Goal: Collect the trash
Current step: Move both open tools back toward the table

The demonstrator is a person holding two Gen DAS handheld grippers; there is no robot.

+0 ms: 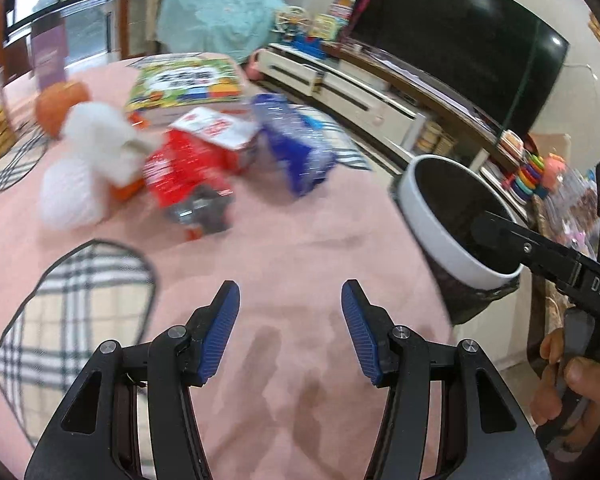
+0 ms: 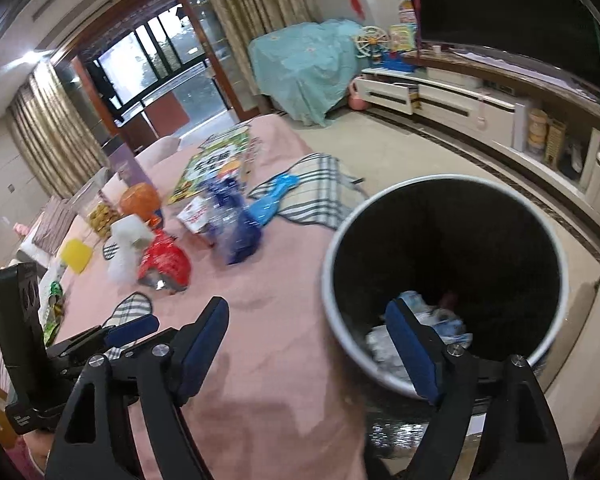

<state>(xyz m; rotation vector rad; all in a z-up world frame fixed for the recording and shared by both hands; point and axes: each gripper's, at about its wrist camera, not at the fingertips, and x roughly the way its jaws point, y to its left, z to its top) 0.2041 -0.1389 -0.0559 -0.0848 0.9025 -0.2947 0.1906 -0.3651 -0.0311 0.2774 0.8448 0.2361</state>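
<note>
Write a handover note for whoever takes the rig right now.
Left gripper: open, empty, over the pink table.
Right gripper: open, empty, at the bin's rim beside the table.
Done: some wrappers already lie in the bin.
Left on the table: red packet, red-and-white packet, blue bag, white crumpled piece. The view is blurred, so check for smaller bits.

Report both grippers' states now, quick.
Left gripper: open, holding nothing, above the pink tablecloth.
Right gripper: open, holding nothing, at the rim of the trash bin.
</note>
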